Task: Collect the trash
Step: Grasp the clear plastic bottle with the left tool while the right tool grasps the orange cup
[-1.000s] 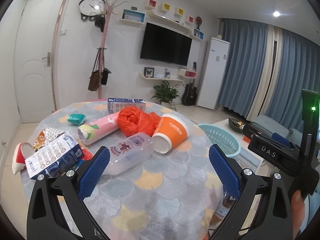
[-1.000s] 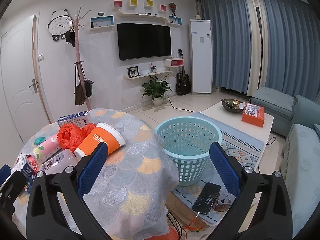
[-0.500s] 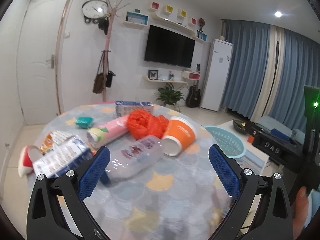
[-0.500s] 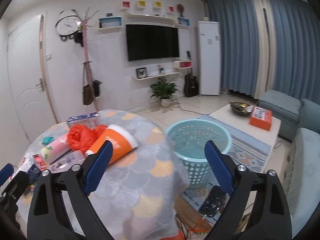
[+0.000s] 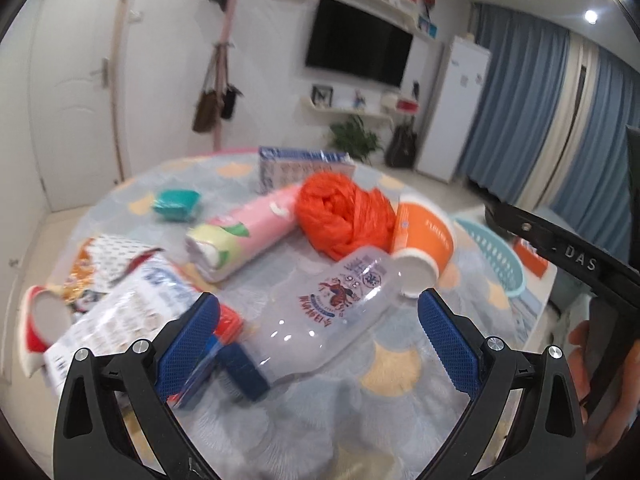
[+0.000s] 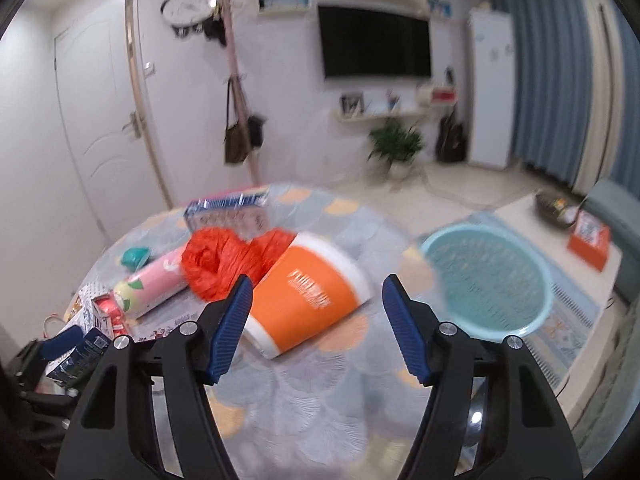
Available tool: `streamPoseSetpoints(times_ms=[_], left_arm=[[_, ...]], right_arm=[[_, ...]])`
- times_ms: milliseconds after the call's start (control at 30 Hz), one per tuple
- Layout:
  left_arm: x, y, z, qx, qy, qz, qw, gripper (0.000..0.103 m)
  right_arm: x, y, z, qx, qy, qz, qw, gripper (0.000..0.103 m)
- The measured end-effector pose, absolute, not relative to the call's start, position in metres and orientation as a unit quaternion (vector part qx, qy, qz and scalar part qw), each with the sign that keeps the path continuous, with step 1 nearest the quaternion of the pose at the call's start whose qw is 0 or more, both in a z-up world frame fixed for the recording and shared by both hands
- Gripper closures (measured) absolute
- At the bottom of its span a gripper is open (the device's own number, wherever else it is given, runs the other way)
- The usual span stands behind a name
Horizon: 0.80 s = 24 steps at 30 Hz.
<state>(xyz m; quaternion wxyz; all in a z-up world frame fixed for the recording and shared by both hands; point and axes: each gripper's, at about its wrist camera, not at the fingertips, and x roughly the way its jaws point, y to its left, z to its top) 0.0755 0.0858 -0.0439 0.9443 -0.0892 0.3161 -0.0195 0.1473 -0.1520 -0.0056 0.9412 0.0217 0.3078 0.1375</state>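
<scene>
Trash lies on a round table (image 5: 400, 376). A clear plastic bottle (image 5: 332, 312) with a blue cap lies on its side between the fingers of my open left gripper (image 5: 316, 340). An orange paper cup (image 6: 304, 300) lies on its side, just ahead of my open right gripper (image 6: 316, 328); it also shows in the left wrist view (image 5: 424, 240). An orange plastic bag (image 5: 344, 216), a pink can (image 5: 244, 236) and a blue-white carton (image 5: 120, 320) lie nearby. A teal basket (image 6: 488, 280) stands on the floor to the right.
A blue-white box (image 5: 304, 168) and a teal wrapper (image 5: 176, 204) lie at the table's far side. A snack bag (image 5: 104, 264) and a red-white cup (image 5: 36, 320) sit at the left edge. A low white table (image 6: 568, 240) stands beyond the basket.
Both grippers have moved forward and down toward the table. The bottle now lies between the left fingers, and the orange cup is close in front of the right gripper.
</scene>
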Motion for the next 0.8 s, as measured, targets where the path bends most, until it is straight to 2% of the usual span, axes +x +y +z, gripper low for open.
streamPoseSetpoints(times_ms=[167, 467, 533, 633, 767, 800], left_arm=[[0.109, 0.086, -0.059, -0.102, 0.363, -0.030, 0.926, 0.007], [0.134, 0.072, -0.082, -0.062, 0.430, -0.025, 0.900, 0.009], [0.136, 0.067, -0.085, -0.051, 0.448, -0.022, 0.892, 0.011], [0.133, 0.062, -0.083, -0.049, 0.448, -0.040, 0.892, 0.014], [0.128, 0.056, -0.083, -0.038, 0.448, -0.054, 0.892, 0.031], [0.126, 0.054, -0.083, -0.038, 0.448, -0.056, 0.891, 0.032]], right_arm=[[0.176, -0.144, -0.029, 0.042, 0.362, 0.146, 0.920, 0.039], [0.220, -0.157, -0.058, 0.102, 0.440, 0.166, 0.877, 0.038], [0.224, -0.157, -0.061, 0.107, 0.446, 0.178, 0.871, 0.032], [0.228, -0.155, -0.061, 0.099, 0.449, 0.181, 0.869, 0.026], [0.239, -0.152, -0.065, 0.121, 0.467, 0.191, 0.855, 0.024], [0.242, -0.151, -0.066, 0.125, 0.471, 0.190, 0.852, 0.023]])
